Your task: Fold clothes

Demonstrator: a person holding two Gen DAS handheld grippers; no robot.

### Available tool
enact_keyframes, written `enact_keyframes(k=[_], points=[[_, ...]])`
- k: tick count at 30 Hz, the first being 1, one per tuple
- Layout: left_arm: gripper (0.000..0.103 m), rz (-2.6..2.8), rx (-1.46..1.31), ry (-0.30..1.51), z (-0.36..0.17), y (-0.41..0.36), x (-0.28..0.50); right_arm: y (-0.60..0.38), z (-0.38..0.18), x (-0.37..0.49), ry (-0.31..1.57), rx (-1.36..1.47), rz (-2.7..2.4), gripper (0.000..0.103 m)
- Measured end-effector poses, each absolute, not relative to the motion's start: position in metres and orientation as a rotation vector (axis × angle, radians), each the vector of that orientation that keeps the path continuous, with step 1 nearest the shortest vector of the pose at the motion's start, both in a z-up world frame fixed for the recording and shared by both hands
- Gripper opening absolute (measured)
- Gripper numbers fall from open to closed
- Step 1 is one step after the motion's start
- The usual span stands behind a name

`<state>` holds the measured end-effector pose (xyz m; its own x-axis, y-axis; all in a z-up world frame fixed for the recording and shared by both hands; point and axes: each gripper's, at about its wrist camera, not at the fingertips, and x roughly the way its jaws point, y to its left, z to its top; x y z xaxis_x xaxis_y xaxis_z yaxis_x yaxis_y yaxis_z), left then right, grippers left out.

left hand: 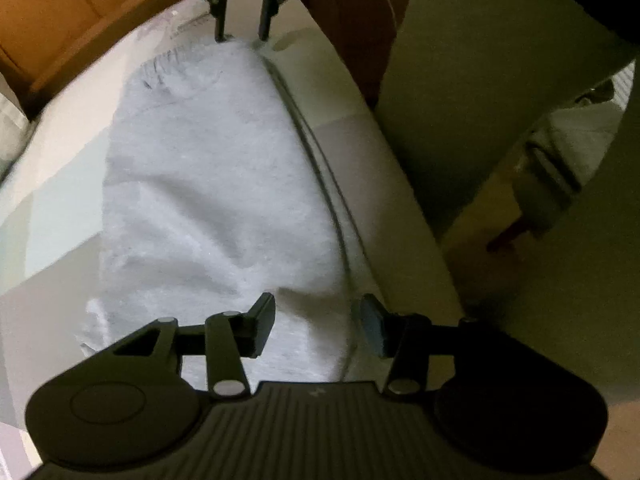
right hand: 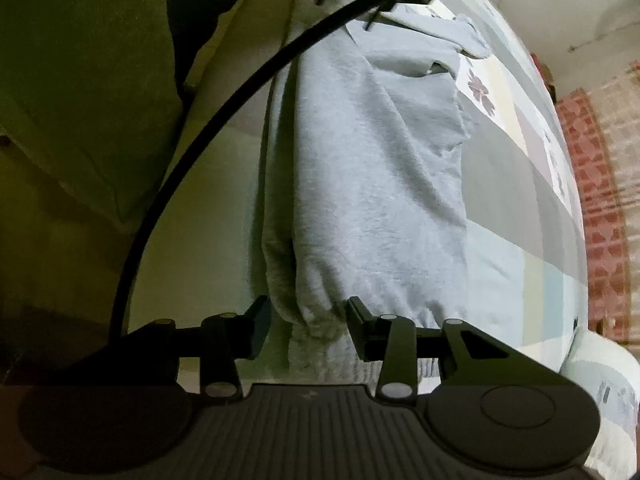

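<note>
A grey sweatshirt [left hand: 216,184] lies folded lengthwise into a long band along the near edge of the bed [left hand: 52,184], its folded side running just beside the mattress piping. In the left wrist view the left gripper [left hand: 316,330] hangs over one end of the band with its jaws parted, cloth showing below the gap but neither pad pressing on it: released. At the far end the right gripper [left hand: 242,24] stands with its tips at the other end of the garment. From the right wrist view the right gripper [right hand: 306,330] straddles the ribbed hem [right hand: 320,320], which bunches up between the fingers without being pinched, so it too has let go. Beyond the sweatshirt a patchwork bedspread [right hand: 516,184] covers the bed toward its far edge. The main risk is the position: the band sits so close to the near edge that a snagged fingertip on lifting away, or a careless next grasp, could drag it over the side. The loose flap [right hand: 464,36] near the far end may also spring the fold open.
</note>
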<state>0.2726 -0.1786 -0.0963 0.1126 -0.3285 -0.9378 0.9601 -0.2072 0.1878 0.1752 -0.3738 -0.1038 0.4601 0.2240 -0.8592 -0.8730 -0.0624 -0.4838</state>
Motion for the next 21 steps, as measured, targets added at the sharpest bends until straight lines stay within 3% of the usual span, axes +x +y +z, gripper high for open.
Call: enact_keyframes(k=[5,9,14,18,21], points=[[0.049,-1.279,1.171,0.802,-0.089,-0.175,0.293,-0.378,-0.097,0.159,0.712,-1.285,0.95,0.047],[0.047,-1.141,1.162,0.762,-0.077,-0.165,0.312,-0.39,-0.093,0.161,0.902,-1.163,0.821,0.045],[0.047,-1.14,1.069,0.695,-0.069,-0.19,0.33,-0.41,-0.076,0.211,1.193,-0.629,0.456,0.021],[0.047,-1.228,1.028,0.707,-0.077,-0.205,0.319,-0.424,-0.059,0.232,1.151,-0.159,0.195,0.02],[0.046,-1.274,1.029,0.774,-0.091,-0.202,0.311,-0.409,-0.071,0.239,1.095,-0.013,0.132,0.02]])
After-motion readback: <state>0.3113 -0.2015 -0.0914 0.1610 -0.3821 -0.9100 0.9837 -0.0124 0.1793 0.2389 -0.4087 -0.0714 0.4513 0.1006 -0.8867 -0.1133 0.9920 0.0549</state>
